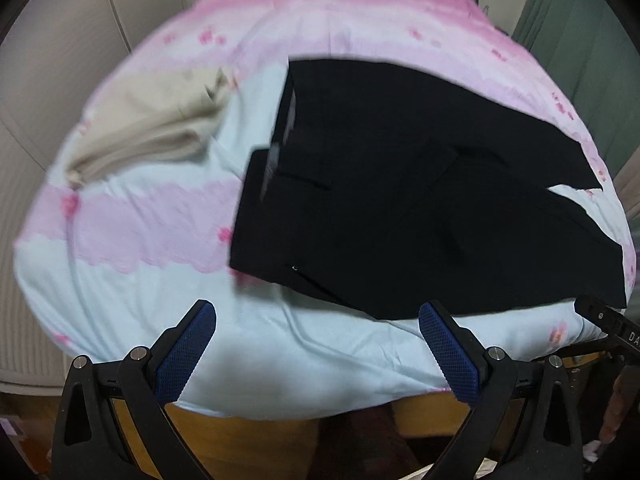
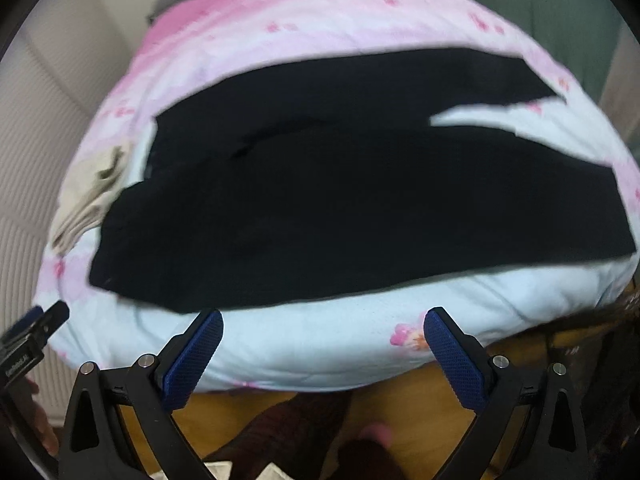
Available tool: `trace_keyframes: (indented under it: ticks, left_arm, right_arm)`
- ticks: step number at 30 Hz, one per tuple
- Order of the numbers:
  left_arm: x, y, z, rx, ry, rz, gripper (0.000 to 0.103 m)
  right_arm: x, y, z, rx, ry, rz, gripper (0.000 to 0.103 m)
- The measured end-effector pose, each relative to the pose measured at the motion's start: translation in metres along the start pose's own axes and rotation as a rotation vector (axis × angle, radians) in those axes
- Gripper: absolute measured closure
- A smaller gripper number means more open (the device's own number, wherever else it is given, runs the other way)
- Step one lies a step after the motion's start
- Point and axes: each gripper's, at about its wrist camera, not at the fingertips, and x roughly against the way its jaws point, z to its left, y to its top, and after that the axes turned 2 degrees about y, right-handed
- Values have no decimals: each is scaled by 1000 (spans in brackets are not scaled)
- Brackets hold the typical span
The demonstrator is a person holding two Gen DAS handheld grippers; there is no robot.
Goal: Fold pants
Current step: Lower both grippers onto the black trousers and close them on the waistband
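Black pants [image 1: 400,200] lie spread flat on a bed with a pink and pale blue cover [image 1: 160,240]. The waistband is at the left, the two legs run to the right with a gap between them. The pants also show in the right wrist view [image 2: 340,208]. My left gripper [image 1: 318,316] is open and empty, above the bed's near edge, short of the pants' near edge. My right gripper [image 2: 323,320] is open and empty, just short of the pants' near edge. The left gripper's tip shows at the right wrist view's left edge [image 2: 36,324].
A beige garment [image 1: 148,132] lies folded on the bed left of the pants; it also shows in the right wrist view [image 2: 92,196]. A white wall is on the left and a green curtain [image 1: 580,40] at the back right. Wooden floor [image 1: 240,432] is below the bed edge.
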Motion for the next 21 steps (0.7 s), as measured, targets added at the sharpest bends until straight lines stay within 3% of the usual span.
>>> trace_keyframes:
  ticks: [7, 10, 15, 21]
  left_arm:
    - [-61, 15, 4, 36, -60, 149, 0]
    - [-73, 20, 1, 60, -82, 173, 0]
    - [-92, 27, 2, 124, -52, 207, 1]
    - [-120, 26, 14, 231, -79, 301, 7]
  right_arm:
    - [-59, 8, -22, -179, -17, 111, 9]
    - [-80, 10, -28, -217, -13, 146, 14]
    - [-109, 12, -31, -246, 2, 194, 17]
    - [-130, 21, -29, -233, -24, 225, 31]
